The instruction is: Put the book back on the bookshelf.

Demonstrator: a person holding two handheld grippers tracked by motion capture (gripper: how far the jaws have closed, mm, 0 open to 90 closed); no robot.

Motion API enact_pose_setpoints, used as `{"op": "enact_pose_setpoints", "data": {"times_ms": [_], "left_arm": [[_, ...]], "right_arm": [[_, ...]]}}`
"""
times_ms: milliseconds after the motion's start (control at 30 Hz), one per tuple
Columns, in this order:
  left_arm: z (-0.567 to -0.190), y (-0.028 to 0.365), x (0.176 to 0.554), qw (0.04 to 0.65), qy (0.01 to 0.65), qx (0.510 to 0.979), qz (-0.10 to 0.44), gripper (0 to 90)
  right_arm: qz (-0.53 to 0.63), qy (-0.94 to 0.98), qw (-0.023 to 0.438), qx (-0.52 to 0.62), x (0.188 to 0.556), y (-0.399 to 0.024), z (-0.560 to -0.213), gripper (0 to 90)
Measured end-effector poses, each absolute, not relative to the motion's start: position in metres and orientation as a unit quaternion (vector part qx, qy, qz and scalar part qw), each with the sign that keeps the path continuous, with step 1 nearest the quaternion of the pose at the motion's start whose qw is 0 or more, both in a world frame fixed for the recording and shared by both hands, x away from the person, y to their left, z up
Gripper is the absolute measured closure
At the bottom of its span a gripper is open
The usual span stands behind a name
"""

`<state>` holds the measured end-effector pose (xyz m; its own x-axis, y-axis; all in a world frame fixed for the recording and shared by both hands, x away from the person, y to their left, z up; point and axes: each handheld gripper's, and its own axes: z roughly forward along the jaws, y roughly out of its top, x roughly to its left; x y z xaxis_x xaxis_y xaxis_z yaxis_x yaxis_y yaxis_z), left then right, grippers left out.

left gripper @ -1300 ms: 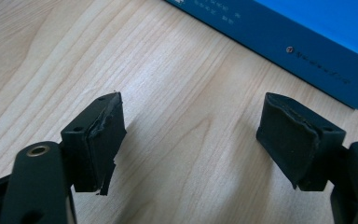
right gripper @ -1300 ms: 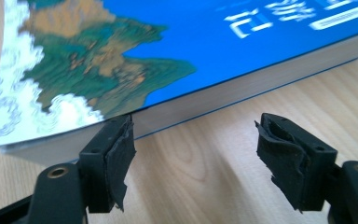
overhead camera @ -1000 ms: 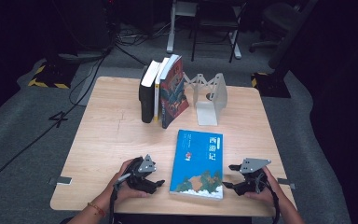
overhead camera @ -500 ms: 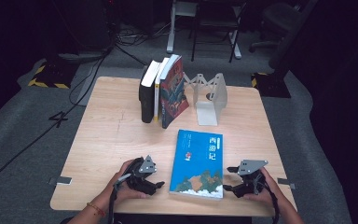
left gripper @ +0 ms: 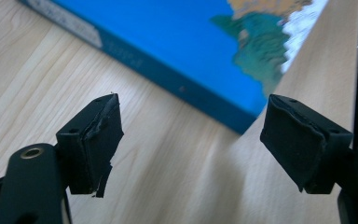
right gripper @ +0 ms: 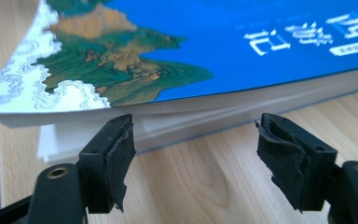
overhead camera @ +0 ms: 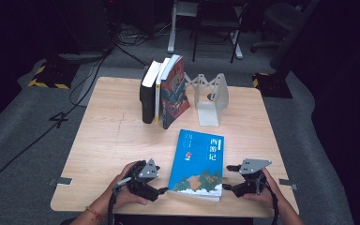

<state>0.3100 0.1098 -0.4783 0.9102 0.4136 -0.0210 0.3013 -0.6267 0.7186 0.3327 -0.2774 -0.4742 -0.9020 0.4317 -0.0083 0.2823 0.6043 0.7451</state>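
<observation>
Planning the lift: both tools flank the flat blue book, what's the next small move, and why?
Probably ease the right tool forward onto the page edge of the blue book: its jaws are open just short of the pages, and the left tool waits open at the spine.

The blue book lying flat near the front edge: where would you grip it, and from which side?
Probably the blue book by its near corners. It lies flat, so only its thin edges offer a bite. The right gripper could come in level at the page edge, where the cover curls up; the left gripper, open, faces the spine side.
</observation>
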Motion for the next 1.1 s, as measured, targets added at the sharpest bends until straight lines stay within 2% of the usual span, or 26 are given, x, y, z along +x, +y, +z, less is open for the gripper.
{"op": "enact_pose_setpoints", "data": {"times_ms": [233,500,667,933,1000,1100], "left_arm": [[-0.469,0.079,0.301,0.390,0.183,0.900,0.069,20.7],[-0.469,0.015,0.285,0.378,0.153,0.910,0.071,22.1],[-0.470,-0.007,0.288,0.384,0.179,0.901,0.099,22.2],[-0.473,-0.024,0.294,0.384,0.208,0.892,0.114,22.9],[-0.473,-0.026,0.296,0.384,0.217,0.890,0.118,26.3],[-0.471,-0.025,0.299,0.383,0.211,0.890,0.126,39.5]], "right_arm": [[0.422,0.876,0.105,0.207,0.332,-0.275,-0.466,27.7],[0.433,0.868,0.115,0.212,0.334,-0.273,-0.461,26.9],[0.437,0.865,0.121,0.213,0.334,-0.270,-0.458,26.9],[0.441,0.862,0.126,0.216,0.336,-0.267,-0.455,26.9],[0.441,0.862,0.126,0.216,0.336,-0.266,-0.454,26.9],[0.442,0.861,0.128,0.216,0.336,-0.265,-0.454,26.9]]}}
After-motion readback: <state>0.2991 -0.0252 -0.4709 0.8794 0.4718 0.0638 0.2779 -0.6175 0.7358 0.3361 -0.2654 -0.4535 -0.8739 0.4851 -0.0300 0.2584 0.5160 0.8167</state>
